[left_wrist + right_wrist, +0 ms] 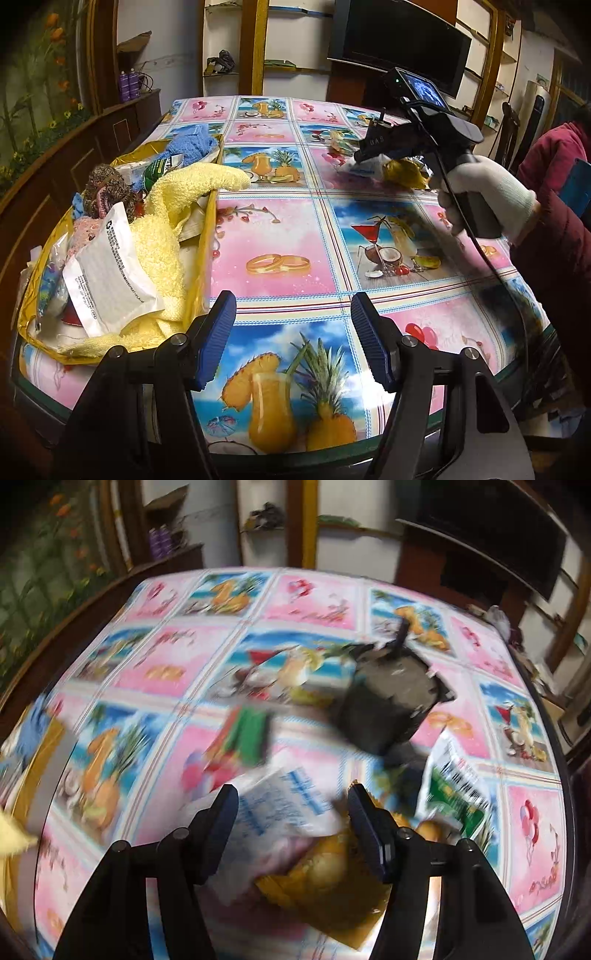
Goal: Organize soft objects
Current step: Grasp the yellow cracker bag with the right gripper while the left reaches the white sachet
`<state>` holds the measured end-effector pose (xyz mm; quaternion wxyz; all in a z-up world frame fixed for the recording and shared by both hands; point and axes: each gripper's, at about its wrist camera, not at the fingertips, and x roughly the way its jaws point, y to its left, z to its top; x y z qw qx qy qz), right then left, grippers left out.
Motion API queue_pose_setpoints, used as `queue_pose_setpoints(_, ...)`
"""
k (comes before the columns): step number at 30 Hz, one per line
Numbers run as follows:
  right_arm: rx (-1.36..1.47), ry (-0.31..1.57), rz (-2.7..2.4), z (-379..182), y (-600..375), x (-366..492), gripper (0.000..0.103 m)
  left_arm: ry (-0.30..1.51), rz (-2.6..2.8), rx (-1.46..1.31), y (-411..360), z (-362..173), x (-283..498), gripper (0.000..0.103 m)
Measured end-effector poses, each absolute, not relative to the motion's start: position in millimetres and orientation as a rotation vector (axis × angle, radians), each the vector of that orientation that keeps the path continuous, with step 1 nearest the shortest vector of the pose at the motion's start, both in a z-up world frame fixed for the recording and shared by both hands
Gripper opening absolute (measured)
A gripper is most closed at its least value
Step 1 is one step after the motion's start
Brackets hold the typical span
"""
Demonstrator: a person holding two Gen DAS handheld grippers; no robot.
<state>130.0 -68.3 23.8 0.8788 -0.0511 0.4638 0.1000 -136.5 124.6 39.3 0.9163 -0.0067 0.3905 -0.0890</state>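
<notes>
The table [280, 236], under a glossy cloth printed with drinks, pineapples and rings, fills the space below and ahead of both claws. Just to the left of the left claw [293, 341] sits a yellow box [209, 236], heaped full: a pale yellow towel [173, 206] spills over its near wall, a white packet [107, 273] lies on the towel, and a blue cloth [194, 142] and a brown knitted piece [107, 184] lie deeper in. The left claw stands apart over bare cloth, with nothing between its blue pads [218, 343].

Far ahead and to its right, a gloved hand [487, 199] carries the right claw [291, 830], pointed steeply down at a small pile. The right wrist view is badly smeared. That claw's jaws are apart, with a white packet with blue print [284, 805] and a yellow packet [325, 882] lying between and beneath them; no pad presses on either. Beyond the claw lie a dark grey pouch [391, 698] and a green and red packet [243, 738]; to its right, a green and white packet [454, 786].
</notes>
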Motion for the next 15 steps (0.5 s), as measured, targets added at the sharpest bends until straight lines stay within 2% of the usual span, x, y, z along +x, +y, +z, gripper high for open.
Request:
queue_pose_setpoints(4,-0.150,1.011,0.365,25,-54,86,0.062,0.802,-0.195,-0.010,123,40,-139,0.065)
queue_pose_setpoints(6,-0.070,1.039,0.503,33,-61,68,0.062,0.804,-0.205,-0.014,123,41,-141,0.065)
queue_pose_setpoints(10,0.129,0.916,0.528,60,-109,36,0.064,0.824,-0.233,-0.042,122,41,-141,0.065)
queue_pose_setpoints(13,0.085,0.884,0.468,60,-125,18,0.067,0.847,-0.271,-0.072,119,41,-140,0.065)
queue_pose_setpoints(15,0.054,0.943,0.456,48,-125,10,0.067,0.852,-0.281,-0.068,115,42,-139,0.065)
